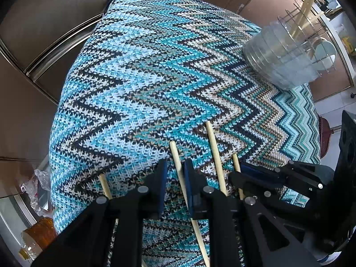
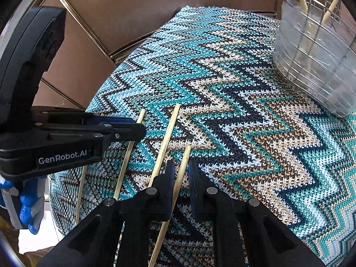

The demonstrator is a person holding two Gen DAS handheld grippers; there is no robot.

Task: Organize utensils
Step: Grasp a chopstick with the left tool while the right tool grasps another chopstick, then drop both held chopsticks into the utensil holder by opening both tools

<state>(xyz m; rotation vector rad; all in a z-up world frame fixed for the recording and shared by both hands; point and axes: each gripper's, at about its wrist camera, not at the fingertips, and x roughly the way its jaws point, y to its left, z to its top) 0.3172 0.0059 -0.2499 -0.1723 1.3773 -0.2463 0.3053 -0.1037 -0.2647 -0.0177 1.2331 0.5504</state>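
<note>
**Some chopsticks in the holder, four left on the table**

Starting at your left: your left gripper (image 1: 175, 173) sits low over the zigzag knit cloth (image 1: 142, 71) that covers the table, its jaws spread on either side of one chopstick (image 1: 178, 166) without closing on it. From the left wrist view you can count four bamboo chopsticks lying loose on the cloth: one at the far left (image 1: 104, 187), the one between your jaws, a longer one (image 1: 214, 153) just to its right, and a short stretch of a fourth (image 1: 236, 162) beside the other gripper.

Your right gripper (image 2: 180, 173) is also spread, straddling a chopstick (image 2: 184, 162) but not pinching it.

Farther right, at the cloth's far edge, the clear plastic cup in the wire rack (image 2: 311, 51) already holds at least two chopsticks (image 1: 306, 6), upright and leaning.

So judge the job as partly done: a few sticks are stowed, four are left to lift, and neither gripper has taken one up yet.
</note>
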